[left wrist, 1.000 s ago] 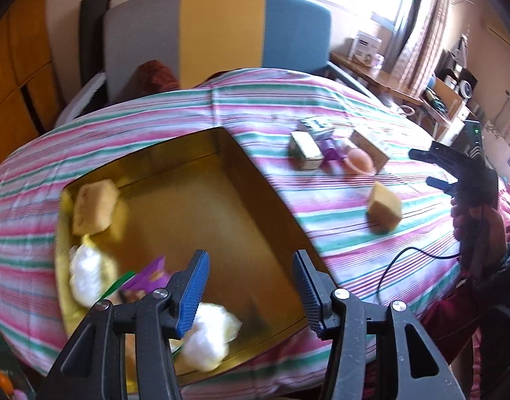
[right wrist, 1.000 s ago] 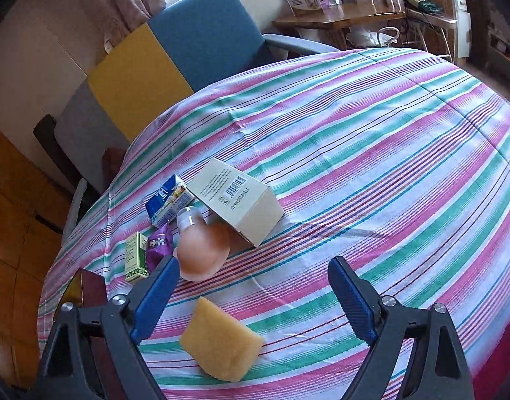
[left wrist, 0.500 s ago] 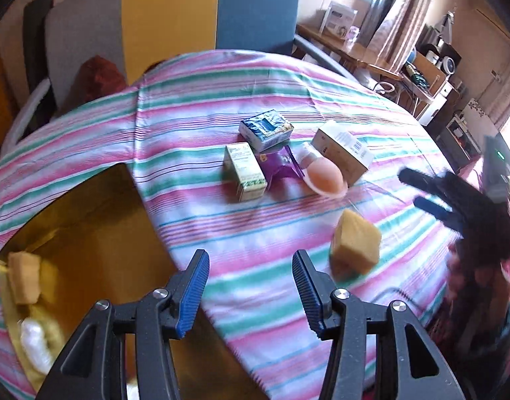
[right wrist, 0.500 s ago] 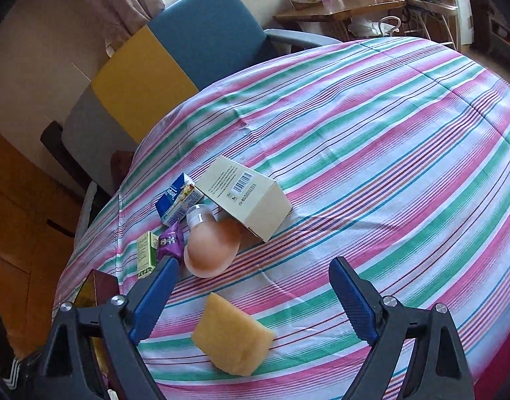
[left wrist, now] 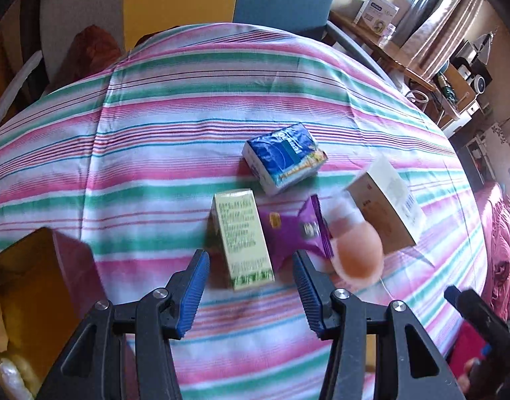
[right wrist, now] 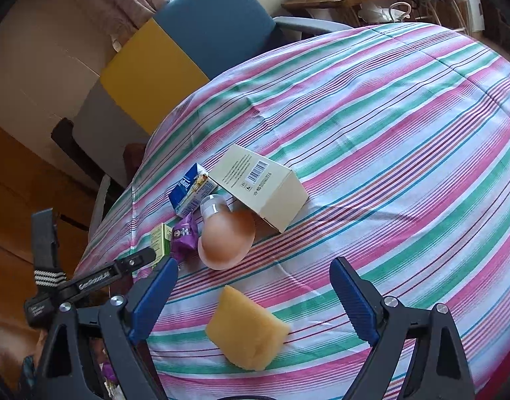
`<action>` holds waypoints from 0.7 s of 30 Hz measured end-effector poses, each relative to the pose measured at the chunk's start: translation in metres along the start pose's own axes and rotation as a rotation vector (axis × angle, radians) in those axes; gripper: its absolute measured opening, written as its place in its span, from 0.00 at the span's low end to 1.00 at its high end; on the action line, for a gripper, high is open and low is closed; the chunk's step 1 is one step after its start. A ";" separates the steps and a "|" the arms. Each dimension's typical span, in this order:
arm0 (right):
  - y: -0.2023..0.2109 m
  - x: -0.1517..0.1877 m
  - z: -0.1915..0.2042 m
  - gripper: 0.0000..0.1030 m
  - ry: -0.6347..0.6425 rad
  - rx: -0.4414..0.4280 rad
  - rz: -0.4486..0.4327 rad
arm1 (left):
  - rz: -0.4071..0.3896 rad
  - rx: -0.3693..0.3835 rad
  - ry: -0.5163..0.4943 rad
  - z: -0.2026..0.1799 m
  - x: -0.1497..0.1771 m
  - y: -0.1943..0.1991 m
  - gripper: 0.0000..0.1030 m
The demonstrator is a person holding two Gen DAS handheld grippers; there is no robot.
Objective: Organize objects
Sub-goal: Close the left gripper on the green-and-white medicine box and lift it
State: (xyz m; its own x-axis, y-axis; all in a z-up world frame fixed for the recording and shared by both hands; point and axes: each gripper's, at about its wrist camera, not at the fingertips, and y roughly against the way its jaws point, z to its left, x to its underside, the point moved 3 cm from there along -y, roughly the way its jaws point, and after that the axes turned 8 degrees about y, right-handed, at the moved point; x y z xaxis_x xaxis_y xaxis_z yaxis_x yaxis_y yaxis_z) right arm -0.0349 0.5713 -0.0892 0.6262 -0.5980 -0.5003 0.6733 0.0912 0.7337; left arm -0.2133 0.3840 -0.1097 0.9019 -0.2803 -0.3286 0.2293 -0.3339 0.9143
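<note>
Hazards, sorting job on striped tablecloth (right wrist: 404, 126): left gripper (left wrist: 251, 280) released, nothing between its fingers, hanging over green-and-cream box (left wrist: 243, 233), which touches purple packet (left wrist: 294, 230); a close here may catch the packet or tip the box. Right gripper (right wrist: 255, 296) wide apart and empty above yellow sponge (right wrist: 246, 330); soft foam may squash or slip. Pink bottle (right wrist: 226, 236) leans by white carton (right wrist: 261, 186) and may roll if nudged. Gold tin (left wrist: 28, 286) at table edge.
</note>
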 end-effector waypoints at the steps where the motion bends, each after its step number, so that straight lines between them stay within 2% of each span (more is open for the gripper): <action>1: -0.001 0.000 0.000 0.91 -0.001 -0.003 0.004 | 0.002 -0.011 0.003 -0.001 -0.004 -0.006 0.51; 3: -0.002 0.000 0.001 0.91 -0.001 -0.009 0.008 | 0.023 -0.032 0.003 -0.001 -0.009 -0.020 0.51; 5: -0.002 0.000 0.001 0.91 0.001 -0.010 0.009 | 0.033 -0.028 0.010 0.000 -0.013 -0.030 0.47; 7: -0.003 -0.001 0.001 0.91 0.001 -0.006 0.011 | 0.043 -0.028 0.028 0.005 -0.016 -0.035 0.35; 10: -0.003 -0.001 -0.001 0.91 -0.003 -0.005 0.013 | 0.044 -0.020 0.039 0.012 -0.011 -0.036 0.29; 12: -0.003 -0.001 -0.001 0.91 0.002 0.004 0.013 | 0.035 -0.034 0.024 0.014 -0.006 -0.031 0.29; 15: -0.005 -0.001 -0.001 0.91 0.007 0.020 0.017 | 0.008 -0.010 0.022 0.014 0.002 -0.016 0.29; 21: -0.008 -0.001 -0.006 0.91 0.003 0.058 0.028 | -0.049 0.049 -0.056 -0.001 0.030 0.027 0.29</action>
State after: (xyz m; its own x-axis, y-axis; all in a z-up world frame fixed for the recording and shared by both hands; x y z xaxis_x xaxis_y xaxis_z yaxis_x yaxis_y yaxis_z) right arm -0.0382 0.5758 -0.0976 0.6459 -0.5935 -0.4802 0.6315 0.0619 0.7729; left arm -0.1797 0.3670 -0.0943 0.8681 -0.3120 -0.3862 0.2530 -0.3913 0.8848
